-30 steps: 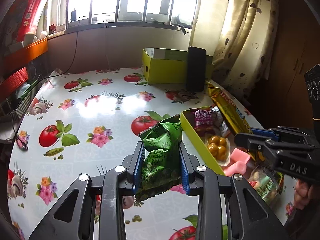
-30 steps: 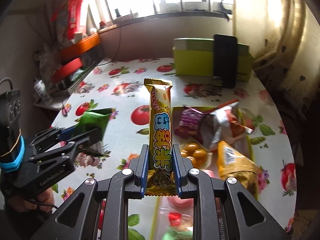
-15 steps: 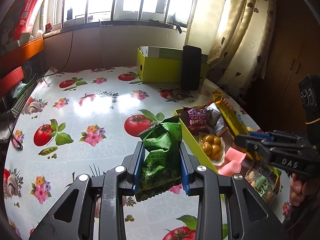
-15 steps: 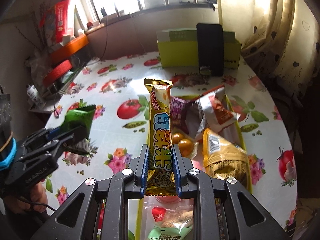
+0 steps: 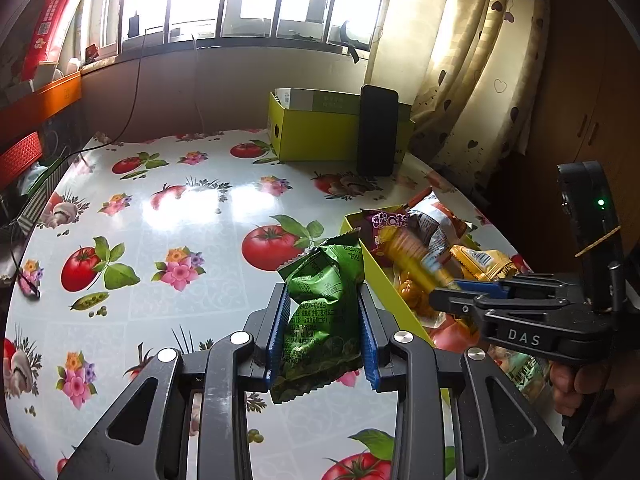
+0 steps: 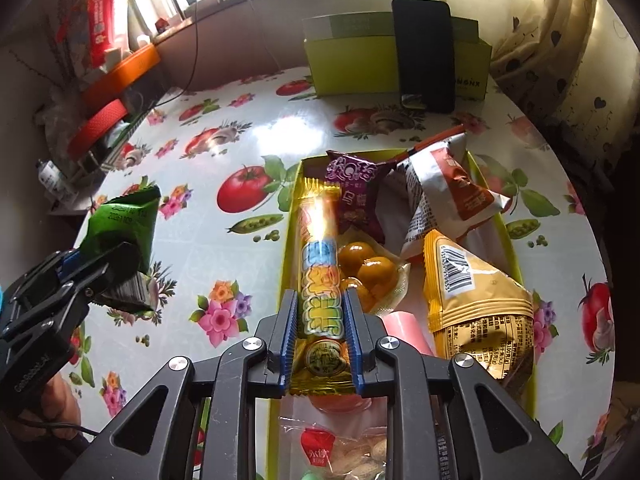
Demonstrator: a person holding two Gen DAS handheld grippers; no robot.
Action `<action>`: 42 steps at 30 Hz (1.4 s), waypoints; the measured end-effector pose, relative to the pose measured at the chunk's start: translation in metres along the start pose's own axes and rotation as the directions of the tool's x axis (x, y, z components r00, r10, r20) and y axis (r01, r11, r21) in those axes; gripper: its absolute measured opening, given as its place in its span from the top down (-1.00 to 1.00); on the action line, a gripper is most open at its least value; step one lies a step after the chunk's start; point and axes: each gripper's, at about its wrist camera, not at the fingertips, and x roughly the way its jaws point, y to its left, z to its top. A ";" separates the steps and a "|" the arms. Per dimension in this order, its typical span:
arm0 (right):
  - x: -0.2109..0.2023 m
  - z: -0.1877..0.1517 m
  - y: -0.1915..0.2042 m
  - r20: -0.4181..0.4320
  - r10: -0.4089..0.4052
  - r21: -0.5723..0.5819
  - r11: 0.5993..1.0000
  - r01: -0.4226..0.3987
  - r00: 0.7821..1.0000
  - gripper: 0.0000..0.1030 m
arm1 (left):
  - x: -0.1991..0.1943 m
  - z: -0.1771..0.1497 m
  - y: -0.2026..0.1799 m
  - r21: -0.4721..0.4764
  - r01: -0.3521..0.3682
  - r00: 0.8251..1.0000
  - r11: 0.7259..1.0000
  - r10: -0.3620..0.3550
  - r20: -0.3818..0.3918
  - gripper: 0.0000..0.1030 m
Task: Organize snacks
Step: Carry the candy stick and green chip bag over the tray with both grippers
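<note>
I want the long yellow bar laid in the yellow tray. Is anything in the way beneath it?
Yes. Under the long yellow snack bar in the right hand-held gripper, the yellow cardboard tray already holds a clear pack of orange balls and a purple snack packet.

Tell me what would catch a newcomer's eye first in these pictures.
Probably the two snacks held up close to the cameras: a crinkled green packet clamped in the left tongs, and a long yellow bar in the right tongs, angled over the yellow-green tray crowded with wrappers. Behind them spreads the bright tomato-and-flower tablecloth.
</note>
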 end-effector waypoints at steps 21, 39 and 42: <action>-0.015 -0.008 0.006 0.016 0.110 -0.051 0.993 -0.109 0.994 0.59 | 0.001 0.002 -0.018 0.025 0.027 0.999 0.999 -0.027 -0.020 0.35; -0.050 -0.017 -0.017 0.109 0.093 -0.011 0.996 -0.093 0.990 0.58 | 0.005 0.008 -0.039 0.042 0.058 0.998 0.997 -0.057 -0.020 0.35; -0.056 -0.020 -0.022 0.120 0.082 -0.003 0.997 -0.083 0.989 0.58 | 0.008 0.010 -0.045 0.045 0.070 0.997 0.997 -0.069 -0.025 0.35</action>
